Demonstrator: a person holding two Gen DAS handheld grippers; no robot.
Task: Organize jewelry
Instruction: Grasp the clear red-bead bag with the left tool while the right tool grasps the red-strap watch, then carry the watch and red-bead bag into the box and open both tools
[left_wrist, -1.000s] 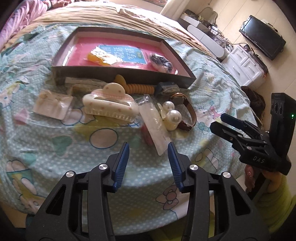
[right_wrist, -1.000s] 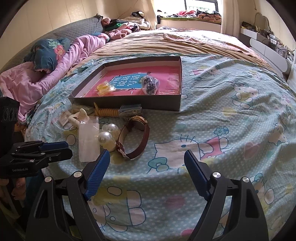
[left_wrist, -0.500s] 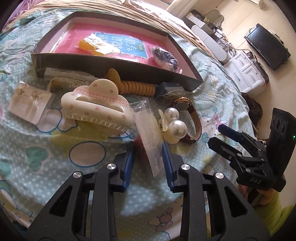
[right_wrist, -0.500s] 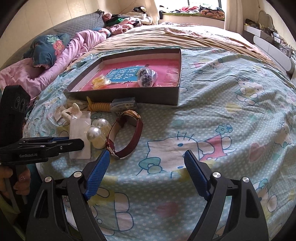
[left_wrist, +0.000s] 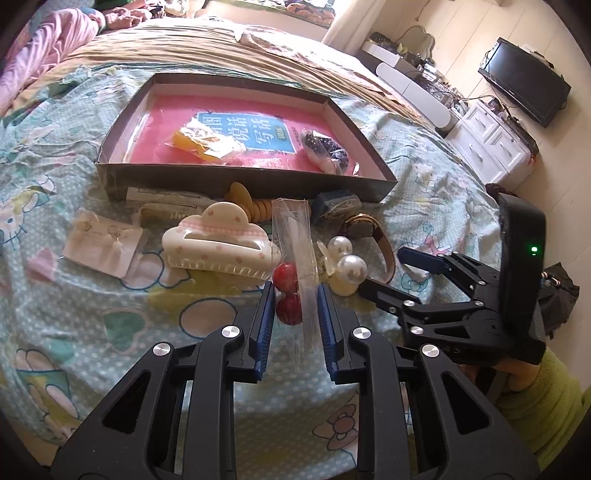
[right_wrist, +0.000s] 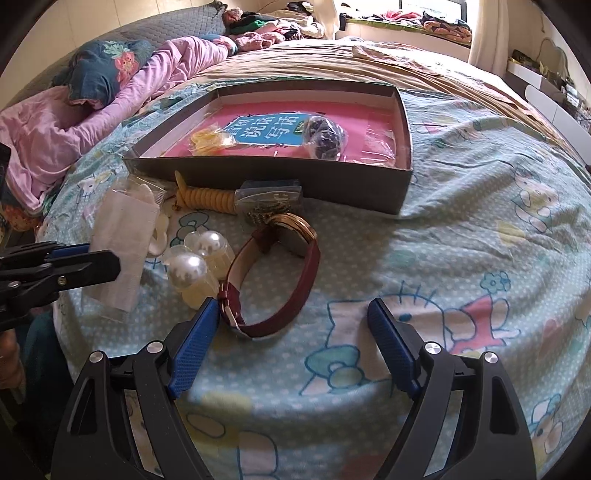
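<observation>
Near the bed's (left_wrist: 92, 317) front edge, our left gripper (left_wrist: 295, 314) straddles the clear sleeve (left_wrist: 295, 251), fingers narrowed around it, contact uncertain. Its long axis runs with the fingers, toward the box (left_wrist: 243, 181). Our right gripper (right_wrist: 291, 328) gapes wide, empty, just beside the watch (right_wrist: 275, 273).

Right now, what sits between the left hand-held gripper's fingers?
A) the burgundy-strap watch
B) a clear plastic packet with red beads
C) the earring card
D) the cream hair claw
B: in the left wrist view the left hand-held gripper has its blue pads on either side of the clear plastic packet with the red beads; whether the packet is pinched is unclear.
</observation>
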